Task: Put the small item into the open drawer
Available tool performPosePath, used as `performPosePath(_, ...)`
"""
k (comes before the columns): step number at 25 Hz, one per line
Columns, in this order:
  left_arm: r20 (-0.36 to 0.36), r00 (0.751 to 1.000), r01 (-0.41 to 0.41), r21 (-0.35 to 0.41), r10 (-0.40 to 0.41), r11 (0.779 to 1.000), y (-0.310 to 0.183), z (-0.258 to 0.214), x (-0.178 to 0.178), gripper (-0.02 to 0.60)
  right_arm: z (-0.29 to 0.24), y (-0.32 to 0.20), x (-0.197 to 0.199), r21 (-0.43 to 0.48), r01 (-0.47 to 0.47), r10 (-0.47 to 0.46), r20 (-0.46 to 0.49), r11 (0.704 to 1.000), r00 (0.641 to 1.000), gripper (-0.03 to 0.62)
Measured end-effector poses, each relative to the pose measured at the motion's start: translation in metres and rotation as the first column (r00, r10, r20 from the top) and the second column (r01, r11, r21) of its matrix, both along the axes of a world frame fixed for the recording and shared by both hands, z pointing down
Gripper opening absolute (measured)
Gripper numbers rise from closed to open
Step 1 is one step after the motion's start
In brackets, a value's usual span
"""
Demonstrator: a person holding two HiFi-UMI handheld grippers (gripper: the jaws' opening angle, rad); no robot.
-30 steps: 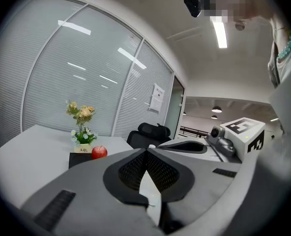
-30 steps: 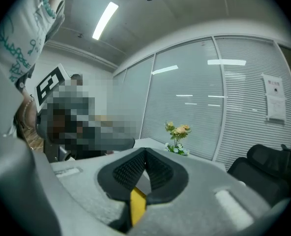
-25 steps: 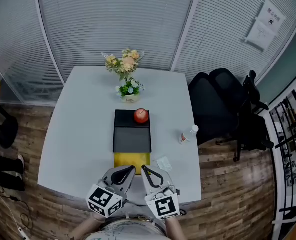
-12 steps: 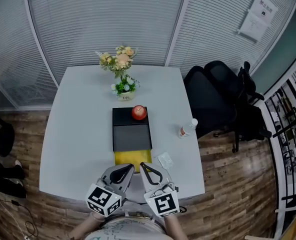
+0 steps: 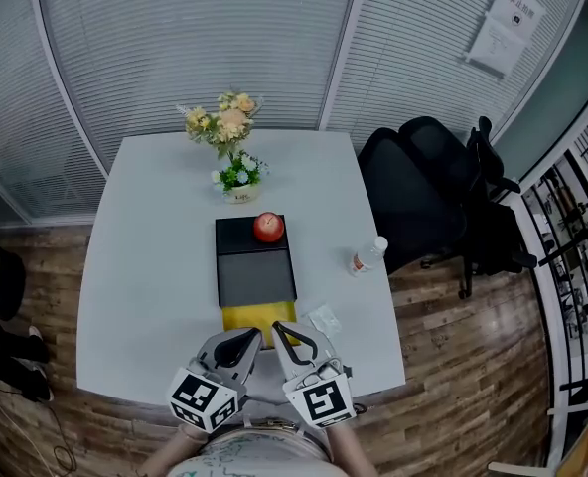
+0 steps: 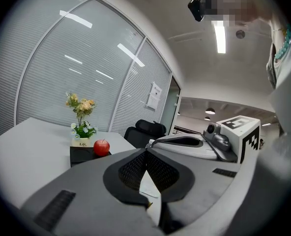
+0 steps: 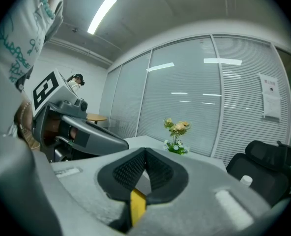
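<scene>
Well, unstarted: left gripper and right gripper fingers together, empty; small translucent packet lies three o'clock of open yellow drawer.

Flower pot at 9 o'clock in the left gripper view: label reads "Life". Wall notice at 1 o'clock in the head view: print too small to read.

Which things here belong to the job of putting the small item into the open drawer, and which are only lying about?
Job: small pale crumpled packet; open yellow drawer; black drawer box; left gripper and right gripper, both shut.
Lying about: red apple on the box; small vase of flowers; clear plastic bottle with white cap; black office chair.
</scene>
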State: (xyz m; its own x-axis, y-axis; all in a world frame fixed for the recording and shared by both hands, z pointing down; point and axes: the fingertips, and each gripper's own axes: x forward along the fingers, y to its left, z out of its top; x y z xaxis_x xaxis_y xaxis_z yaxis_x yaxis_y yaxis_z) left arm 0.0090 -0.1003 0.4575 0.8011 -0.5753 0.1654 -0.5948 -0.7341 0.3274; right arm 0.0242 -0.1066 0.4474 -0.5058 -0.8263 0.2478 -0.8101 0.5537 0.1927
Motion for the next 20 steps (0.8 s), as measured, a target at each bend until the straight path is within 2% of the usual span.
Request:
performPosePath(12, 0.015, 0.999, -0.03, -0.008, 0.03, 1.0, 0.003, 0.002, 0.006, -0.002, 0.012, -0.003, 0.012, -0.02, -0.015, 0.015, -0.022, 1.0, 1.0, 0.003)
performPosePath(20, 0.018, 0.999, -0.048, -0.007, 0.048, 0.999, 0.006, 0.003, 0.011, -0.002, 0.021, -0.007, 0.039, -0.028, -0.082, 0.08, -0.064, 0.996, 0.995, 0.003)
